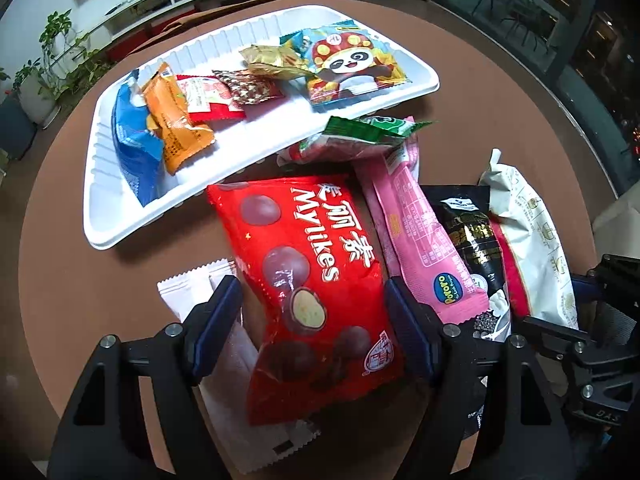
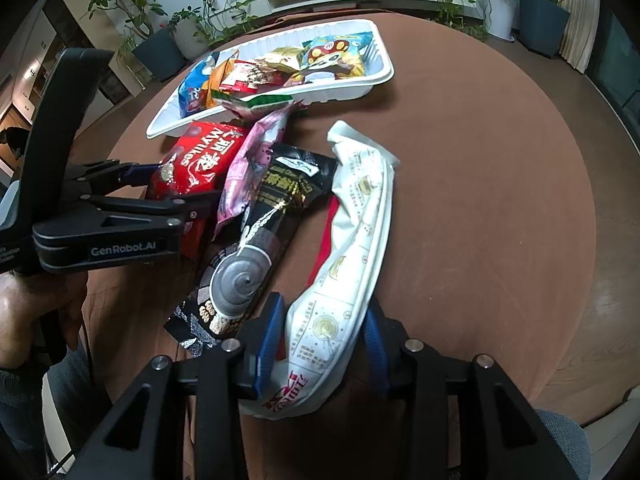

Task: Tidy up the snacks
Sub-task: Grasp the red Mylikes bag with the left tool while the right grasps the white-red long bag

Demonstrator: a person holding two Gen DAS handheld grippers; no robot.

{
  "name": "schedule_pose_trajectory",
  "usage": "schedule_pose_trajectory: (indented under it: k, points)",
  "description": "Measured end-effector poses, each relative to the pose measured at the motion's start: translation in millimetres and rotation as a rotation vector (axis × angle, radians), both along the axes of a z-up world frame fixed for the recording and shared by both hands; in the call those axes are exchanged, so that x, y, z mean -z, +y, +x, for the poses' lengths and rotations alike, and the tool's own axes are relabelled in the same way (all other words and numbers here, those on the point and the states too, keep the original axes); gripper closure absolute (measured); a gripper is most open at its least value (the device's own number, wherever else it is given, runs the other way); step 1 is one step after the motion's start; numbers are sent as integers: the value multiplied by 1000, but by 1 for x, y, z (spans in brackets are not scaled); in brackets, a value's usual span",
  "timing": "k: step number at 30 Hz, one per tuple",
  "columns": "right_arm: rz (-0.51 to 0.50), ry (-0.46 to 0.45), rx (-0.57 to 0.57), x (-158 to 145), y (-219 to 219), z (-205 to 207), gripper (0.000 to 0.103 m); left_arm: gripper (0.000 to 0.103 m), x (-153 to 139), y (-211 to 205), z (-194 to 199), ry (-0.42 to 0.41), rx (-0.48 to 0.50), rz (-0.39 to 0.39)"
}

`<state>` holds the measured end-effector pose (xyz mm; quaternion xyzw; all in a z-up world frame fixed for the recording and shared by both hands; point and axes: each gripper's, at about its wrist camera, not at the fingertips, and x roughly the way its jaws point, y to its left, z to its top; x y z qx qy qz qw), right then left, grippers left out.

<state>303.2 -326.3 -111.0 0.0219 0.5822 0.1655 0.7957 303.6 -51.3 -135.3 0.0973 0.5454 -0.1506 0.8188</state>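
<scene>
A white tray on the round brown table holds several snack packets, among them a panda bag. My left gripper has its fingers on either side of a red Mylikes bag, pressing its edges; it also shows in the right wrist view. My right gripper is shut on a white and red bag. A pink packet, a black packet and a green packet lie between them.
A white packet lies under the red bag. The tray sits at the table's far side. Bare brown table spreads to the right. Potted plants and a white shelf stand beyond the table.
</scene>
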Motion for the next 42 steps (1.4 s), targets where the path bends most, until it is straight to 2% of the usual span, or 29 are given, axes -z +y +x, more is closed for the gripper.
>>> schedule_pose_trajectory:
  k: [2,6,11,21,34,42]
  points:
    - [5,-1,1,0,0,0,60,48,0,1,2,16,9,-29]
    - [5,-4,-2,1,-1,0,60,51,1,1,4,20,27,-34]
    - [1,-10,-8,1,-1,-1,59,66,-5,9,5,20,25,-96]
    - [27,-10,-16,2,-4,0,58,70,-9,26,-7,18,8,-174]
    - [22,0,-31,2,-8,0,76,70,-15,35,-29,-5,-4,-248]
    - [37,-23,-38,-4,-7,-6,78,70,-23,40,-42,-20,-7,-282]
